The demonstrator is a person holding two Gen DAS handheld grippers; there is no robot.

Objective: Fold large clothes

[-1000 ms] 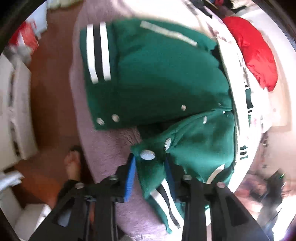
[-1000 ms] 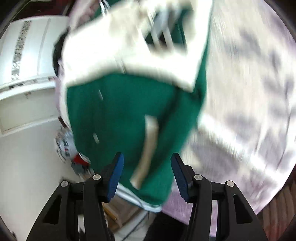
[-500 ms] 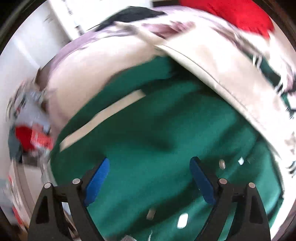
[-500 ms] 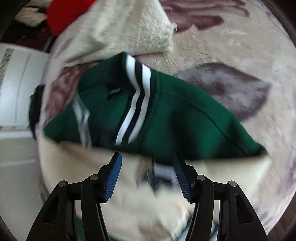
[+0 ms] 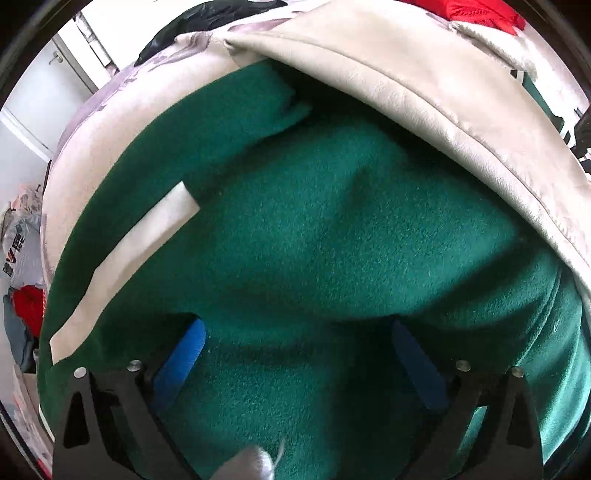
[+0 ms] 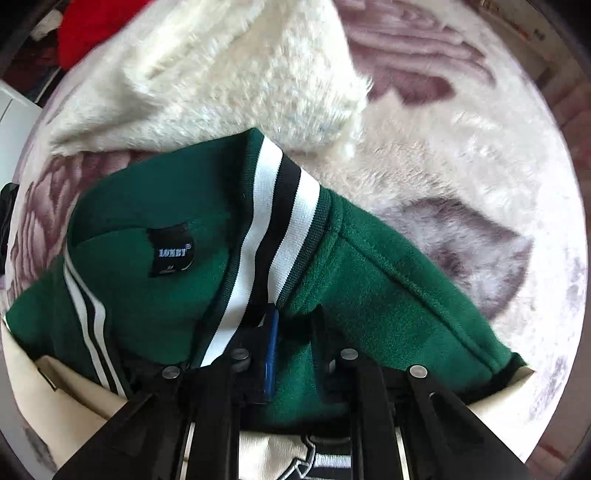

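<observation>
A green varsity jacket [image 5: 332, 229] with cream sleeves [image 5: 424, 85] lies on a pale purple flowered blanket [image 6: 461, 155]. In the left wrist view its green body fills the frame, with a cream pocket strip [image 5: 147, 236] at left. My left gripper [image 5: 295, 350] is open, its blue pads wide apart just over the green cloth, holding nothing. In the right wrist view my right gripper [image 6: 291, 332] is shut on the jacket's shoulder cloth beside the striped collar [image 6: 273, 229]. A black neck label [image 6: 171, 253] shows inside the collar.
A fluffy white garment [image 6: 221, 74] lies on the blanket beyond the collar. Red cloth [image 5: 480, 11] lies at the far edge, also in the right wrist view [image 6: 96, 22]. White cupboards [image 5: 44, 96] and piled clothes [image 5: 26, 306] stand to the left of the bed.
My left gripper let go of the jacket's hem, opened wide and moved over the jacket's body. My right gripper swung to the collar end and closed on the cloth there.
</observation>
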